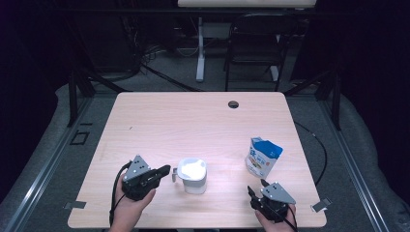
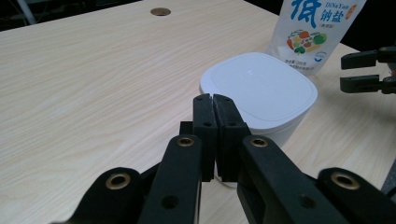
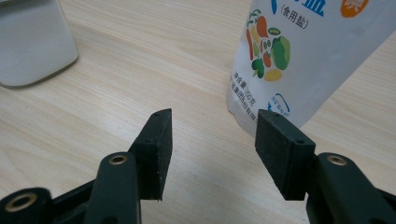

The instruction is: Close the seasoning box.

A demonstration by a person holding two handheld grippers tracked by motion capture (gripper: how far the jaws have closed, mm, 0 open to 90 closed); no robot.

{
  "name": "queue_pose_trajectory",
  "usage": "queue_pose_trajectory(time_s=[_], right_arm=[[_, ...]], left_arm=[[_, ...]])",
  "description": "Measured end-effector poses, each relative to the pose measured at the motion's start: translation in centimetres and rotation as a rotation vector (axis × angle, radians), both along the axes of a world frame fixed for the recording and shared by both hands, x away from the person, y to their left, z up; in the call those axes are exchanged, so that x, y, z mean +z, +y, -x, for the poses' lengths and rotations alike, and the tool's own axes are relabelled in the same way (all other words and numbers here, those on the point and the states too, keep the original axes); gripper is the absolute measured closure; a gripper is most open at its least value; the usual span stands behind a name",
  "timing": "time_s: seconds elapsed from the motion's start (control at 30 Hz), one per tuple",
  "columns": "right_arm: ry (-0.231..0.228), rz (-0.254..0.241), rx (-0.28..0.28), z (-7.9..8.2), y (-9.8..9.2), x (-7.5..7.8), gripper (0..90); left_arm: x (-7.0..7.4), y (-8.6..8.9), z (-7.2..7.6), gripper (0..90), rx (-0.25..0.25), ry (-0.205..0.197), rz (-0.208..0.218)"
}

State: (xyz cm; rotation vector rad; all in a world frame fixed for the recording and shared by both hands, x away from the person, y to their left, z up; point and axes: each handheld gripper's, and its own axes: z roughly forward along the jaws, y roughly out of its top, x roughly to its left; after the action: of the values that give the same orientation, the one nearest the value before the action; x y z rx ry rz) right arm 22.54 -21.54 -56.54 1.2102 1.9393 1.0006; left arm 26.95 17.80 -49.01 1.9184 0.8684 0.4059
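Note:
A white lidded container (image 1: 192, 175) (image 2: 259, 87) stands near the table's front middle, with a small handle (image 1: 173, 176) on its left side. My left gripper (image 1: 168, 169) (image 2: 214, 100) lies level just left of it. Its jaws are pressed together, with the tips at the container's near wall by the handle. I cannot tell whether they pinch the handle. A white and blue pouch printed with vegetables (image 1: 262, 157) (image 3: 289, 56) stands upright to the right. My right gripper (image 1: 257, 187) (image 3: 212, 144) sits just in front of the pouch, open, with nothing between its jaws.
The light wooden table (image 1: 193, 121) has a round cable hole (image 1: 233, 104) near its far edge. A dark folding chair (image 1: 256, 43) and a desk leg (image 1: 200, 48) stand beyond it. My right gripper's jaws (image 2: 369, 70) also show in the left gripper view.

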Motion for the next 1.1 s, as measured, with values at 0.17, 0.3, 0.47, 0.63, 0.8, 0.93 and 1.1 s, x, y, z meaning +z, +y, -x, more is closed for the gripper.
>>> queue_pose_trajectory(time_s=[0.17, 0.3, 0.47, 0.63, 0.8, 0.93, 1.1], right_arm=[[0.000, -0.001, -0.002, 0.0, 0.0, 0.0, 46.5], [0.001, 0.000, -0.001, 0.0, 0.0, 0.0, 46.5], [0.002, 0.000, -0.004, 0.1, -0.1, 0.1, 46.5], [0.002, -0.002, -0.004, 0.1, -0.1, 0.1, 46.5], [0.003, -0.002, -0.003, 0.1, -0.1, 0.0, 46.5], [0.002, -0.005, -0.001, 0.0, -0.1, 0.0, 46.5], [0.005, 0.002, 0.003, 0.0, 0.0, 0.0, 46.5]], left_arm=[[-0.2, 0.7, -0.2, 84.5, 0.024, 0.006, 0.020], [-0.4, 1.3, -0.4, 78.9, 0.054, 0.006, 0.027], [-0.8, 2.4, -0.7, 72.2, 0.093, 0.017, 0.048], [-1.3, 3.4, -1.0, 62.7, 0.151, 0.004, 0.052], [-2.1, 4.1, -1.4, 55.9, 0.197, 0.012, 0.042], [-2.8, 4.6, -1.6, 52.3, 0.217, 0.036, 0.032], [-3.9, 5.0, -2.0, 50.1, 0.237, 0.059, 0.033]])
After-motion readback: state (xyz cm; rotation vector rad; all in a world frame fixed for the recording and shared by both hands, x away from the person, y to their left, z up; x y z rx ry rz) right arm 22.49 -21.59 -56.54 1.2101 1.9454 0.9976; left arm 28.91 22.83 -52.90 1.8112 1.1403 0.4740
